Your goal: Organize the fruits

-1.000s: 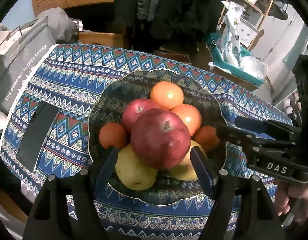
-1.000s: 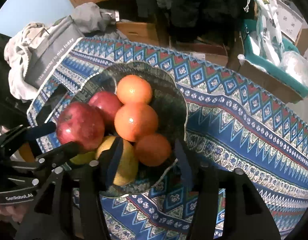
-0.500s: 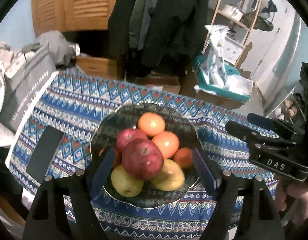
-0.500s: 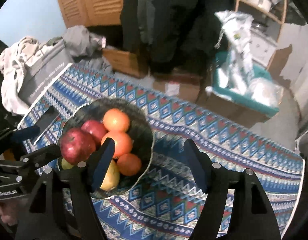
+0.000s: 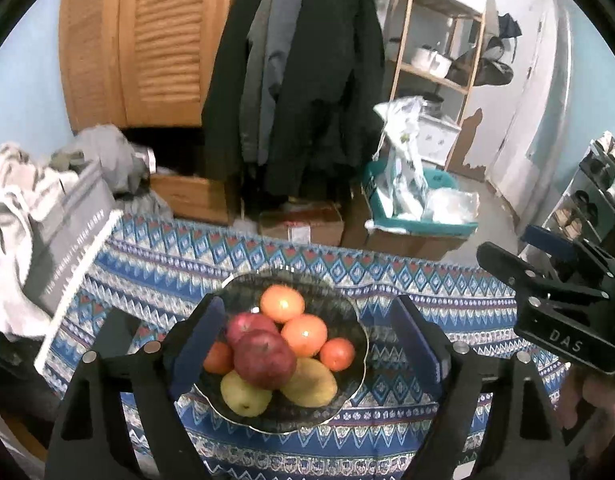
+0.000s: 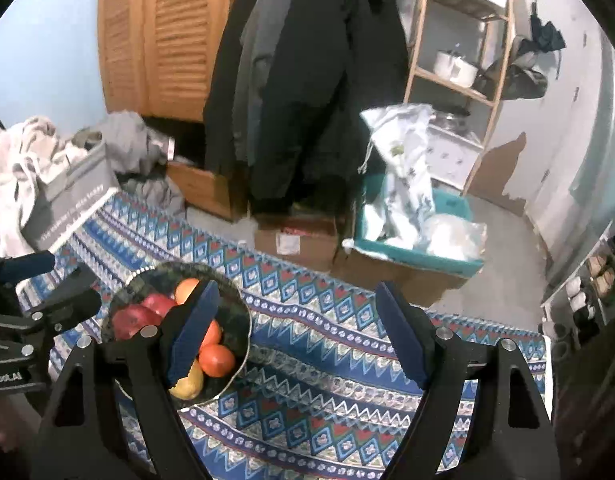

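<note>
A dark patterned bowl (image 5: 357,324) sits on the blue patterned tablecloth (image 5: 387,292). It holds a pile of fruit: a large red apple (image 5: 264,359) on top, a second red apple (image 5: 249,324), several oranges (image 5: 282,303) and two yellow pears (image 5: 311,382). My left gripper (image 5: 307,344) is open and empty, held well above the bowl. My right gripper (image 6: 295,332) is open and empty, above the cloth to the right of the bowl (image 6: 239,312). The right gripper also shows at the right edge of the left wrist view (image 5: 547,280).
A black flat object (image 5: 115,338) lies on the cloth left of the bowl. A grey bag (image 5: 67,252) and laundry sit at the table's left end. Cardboard boxes (image 5: 303,224) and a teal bin (image 5: 419,208) stand on the floor behind. Coats hang beyond.
Both grippers have risen and pulled back from the bowl, which now looks smaller. The large red apple stays on top of the pile. Both grippers stay open.
</note>
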### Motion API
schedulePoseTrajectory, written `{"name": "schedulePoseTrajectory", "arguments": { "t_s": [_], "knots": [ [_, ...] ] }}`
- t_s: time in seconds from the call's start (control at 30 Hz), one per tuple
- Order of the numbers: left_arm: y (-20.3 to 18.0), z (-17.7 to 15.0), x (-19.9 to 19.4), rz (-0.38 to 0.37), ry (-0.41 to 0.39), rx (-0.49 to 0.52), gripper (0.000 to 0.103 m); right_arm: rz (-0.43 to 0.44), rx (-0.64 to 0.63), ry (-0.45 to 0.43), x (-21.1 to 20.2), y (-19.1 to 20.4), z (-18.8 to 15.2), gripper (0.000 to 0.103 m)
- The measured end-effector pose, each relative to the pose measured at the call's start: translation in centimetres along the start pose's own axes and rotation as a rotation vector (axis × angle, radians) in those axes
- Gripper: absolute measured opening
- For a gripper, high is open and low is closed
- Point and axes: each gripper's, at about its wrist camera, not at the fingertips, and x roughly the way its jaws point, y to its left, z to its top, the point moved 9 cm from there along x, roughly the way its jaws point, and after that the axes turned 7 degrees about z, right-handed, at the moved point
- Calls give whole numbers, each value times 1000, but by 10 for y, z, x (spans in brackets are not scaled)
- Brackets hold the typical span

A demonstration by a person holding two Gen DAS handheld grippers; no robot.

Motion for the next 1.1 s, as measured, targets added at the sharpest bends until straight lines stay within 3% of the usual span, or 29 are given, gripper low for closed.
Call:
{"name": "schedulePoseTrajectory", "arguments": {
  "t_s": [0.2, 0.57, 0.83, 1.1],
  "knots": [
    [-13, 18, -28, 17, -73, 47, 94, -24, 48, -68, -37, -17, 7, 81],
    [-49, 45, -76, -31, -191, 83, 102, -74, 75, -161, -101, -56, 13, 81],
    [-68, 51, -87, -43, -222, 88, 102, -103, 99, -243, -140, -80, 13, 81],
    [-83, 53, -92, -40, -230, 90, 102, -160, 71, -265, -150, -94, 9, 81]
  ]
}}
